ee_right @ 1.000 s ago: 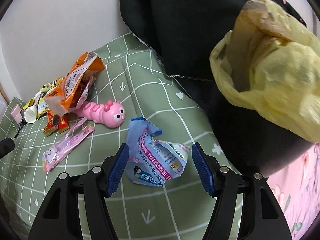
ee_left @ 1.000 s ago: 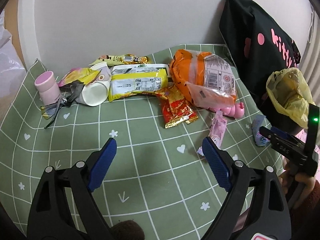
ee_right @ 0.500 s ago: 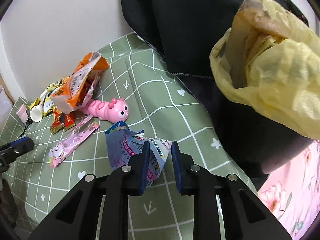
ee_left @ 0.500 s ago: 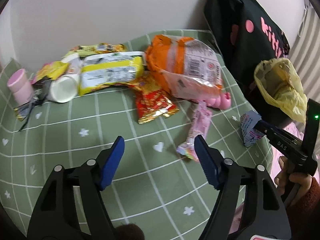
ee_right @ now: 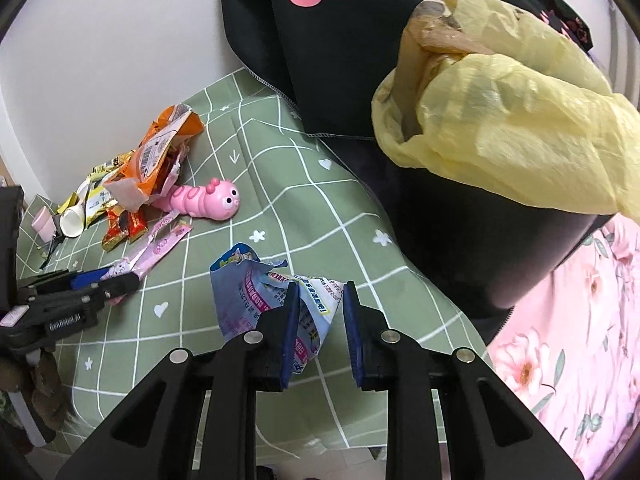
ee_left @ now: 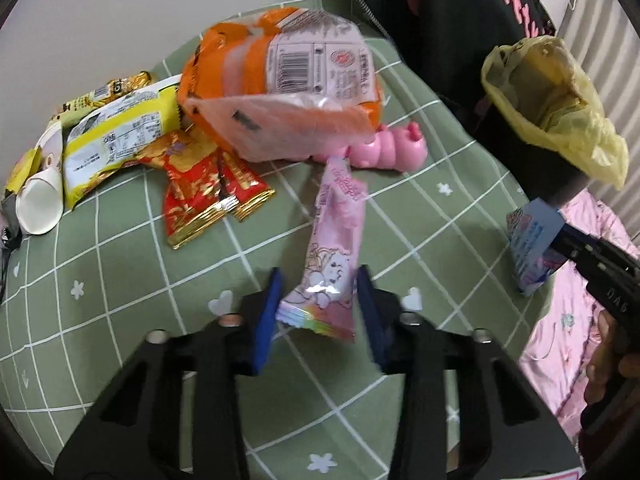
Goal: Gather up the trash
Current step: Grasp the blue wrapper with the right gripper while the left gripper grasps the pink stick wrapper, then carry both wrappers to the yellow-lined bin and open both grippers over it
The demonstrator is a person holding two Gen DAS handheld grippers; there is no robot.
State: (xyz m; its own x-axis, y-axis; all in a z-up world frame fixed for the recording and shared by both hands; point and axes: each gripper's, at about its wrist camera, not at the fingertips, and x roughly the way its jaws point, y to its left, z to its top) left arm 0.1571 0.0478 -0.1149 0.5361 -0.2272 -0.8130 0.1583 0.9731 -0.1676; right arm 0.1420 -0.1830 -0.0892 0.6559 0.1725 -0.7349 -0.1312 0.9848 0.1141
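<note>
A long pink wrapper (ee_left: 336, 240) lies on the green checked cloth (ee_left: 120, 280). Its near end sits between the blue pads of my left gripper (ee_left: 318, 312), whose jaws are closing on it. The wrapper still lies flat and unsqueezed. My right gripper (ee_right: 320, 320) is shut on a crumpled blue wrapper (ee_right: 248, 296). In the left wrist view the blue wrapper (ee_left: 532, 240) hangs off the cloth just below the bin. The black bin with its yellow bag (ee_right: 520, 128) stands open at the right, beyond the right gripper.
More litter lies at the back left: an orange bag (ee_left: 280, 92), red wrappers (ee_left: 200, 196), a yellow pack (ee_left: 116, 140) and a white paper cup (ee_left: 40, 208). A pink caterpillar toy (ee_right: 204, 200) lies beside them. A black cushion (ee_right: 340, 40) leans against the wall, and pink floral bedding (ee_right: 580, 320) is at the right.
My left gripper moved forward and down to the pink wrapper and its jaws narrowed around it. My right gripper shut on the blue wrapper and lifted it off the cloth.
</note>
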